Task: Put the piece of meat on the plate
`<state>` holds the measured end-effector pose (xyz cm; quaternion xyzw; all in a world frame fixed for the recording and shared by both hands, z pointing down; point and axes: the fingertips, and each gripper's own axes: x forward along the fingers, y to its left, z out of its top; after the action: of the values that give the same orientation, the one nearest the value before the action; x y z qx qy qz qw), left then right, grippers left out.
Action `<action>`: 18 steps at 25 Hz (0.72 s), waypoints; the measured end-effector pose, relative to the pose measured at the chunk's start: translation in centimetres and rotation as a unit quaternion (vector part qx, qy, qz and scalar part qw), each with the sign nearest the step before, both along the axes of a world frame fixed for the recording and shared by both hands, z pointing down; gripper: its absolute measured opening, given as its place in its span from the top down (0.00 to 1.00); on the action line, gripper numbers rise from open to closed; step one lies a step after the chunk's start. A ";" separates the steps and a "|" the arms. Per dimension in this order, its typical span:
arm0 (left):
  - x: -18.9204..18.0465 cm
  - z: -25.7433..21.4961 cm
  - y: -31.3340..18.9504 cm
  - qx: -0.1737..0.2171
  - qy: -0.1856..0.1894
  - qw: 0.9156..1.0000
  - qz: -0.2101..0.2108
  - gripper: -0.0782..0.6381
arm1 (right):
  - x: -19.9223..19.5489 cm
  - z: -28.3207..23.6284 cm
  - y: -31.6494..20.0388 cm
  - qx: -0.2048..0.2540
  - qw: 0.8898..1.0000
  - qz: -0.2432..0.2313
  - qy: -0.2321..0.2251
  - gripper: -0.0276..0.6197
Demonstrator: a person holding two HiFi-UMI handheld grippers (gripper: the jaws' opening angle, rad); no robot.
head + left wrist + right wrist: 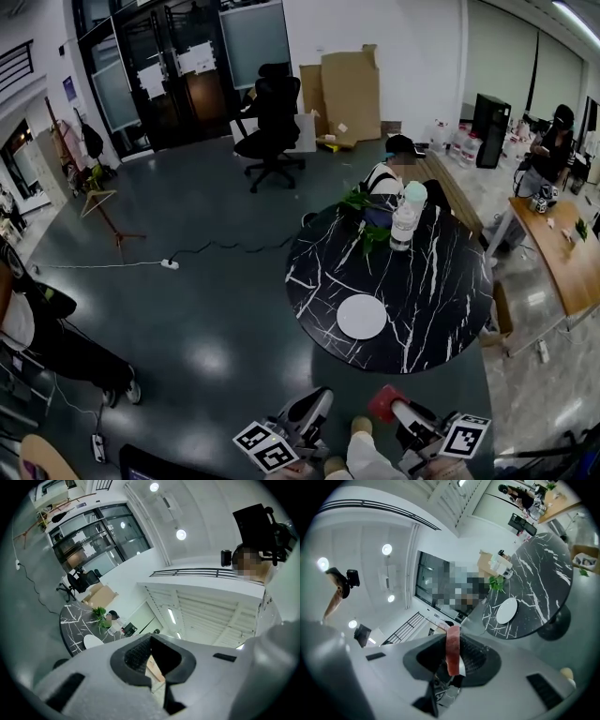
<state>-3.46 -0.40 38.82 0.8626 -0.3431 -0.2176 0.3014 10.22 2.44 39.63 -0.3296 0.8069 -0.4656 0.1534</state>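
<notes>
A white plate (pixel 361 317) lies near the front edge of the round black marble table (pixel 441 291). It also shows in the right gripper view, plate (pixel 506 610), and small in the left gripper view, plate (pixel 93 641). My right gripper (pixel 389 405) is at the bottom of the head view, short of the table, shut on a red piece of meat (pixel 385 402). The meat (pixel 453 651) stands upright between the pads. My left gripper (pixel 314 405) is beside it on the left, its tips together with nothing between them (pixel 151 639).
On the table's far side stand a clear bottle (pixel 405 220) and a green plant (pixel 366 211), with a person (pixel 394 169) seated behind them. A black office chair (pixel 272 117), a power strip with cable (pixel 169 264) and a wooden table (pixel 562 253) surround the area.
</notes>
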 end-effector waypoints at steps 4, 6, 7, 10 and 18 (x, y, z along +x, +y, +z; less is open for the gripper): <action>0.3 0.6 -4.1 0.003 -0.024 1.000 -0.008 0.88 | 0.4 0.1 -4.6 0.003 1.000 -0.007 -0.005 0.82; 0.6 0.9 -6.3 0.000 -0.023 1.000 -0.015 0.88 | 0.5 0.0 -6.7 0.004 1.000 -0.011 -0.008 0.82; 0.9 1.1 -7.2 -0.002 -0.022 1.000 -0.017 0.88 | 0.7 0.1 -7.5 0.002 1.000 -0.014 -0.008 0.82; 2.0 1.2 -9.4 -0.005 -0.025 1.000 -0.016 0.88 | 1.3 0.5 -9.8 -0.006 1.000 -0.020 -0.005 0.82; 2.6 2.1 -13.5 -0.014 -0.040 0.998 -0.035 0.88 | 1.7 1.9 -14.9 -0.017 0.999 -0.043 0.000 0.82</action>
<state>-0.86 -13.87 40.88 0.8537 -0.3883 -0.1881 0.2917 11.92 -12.43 41.49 -0.2975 0.8122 -0.4853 0.1273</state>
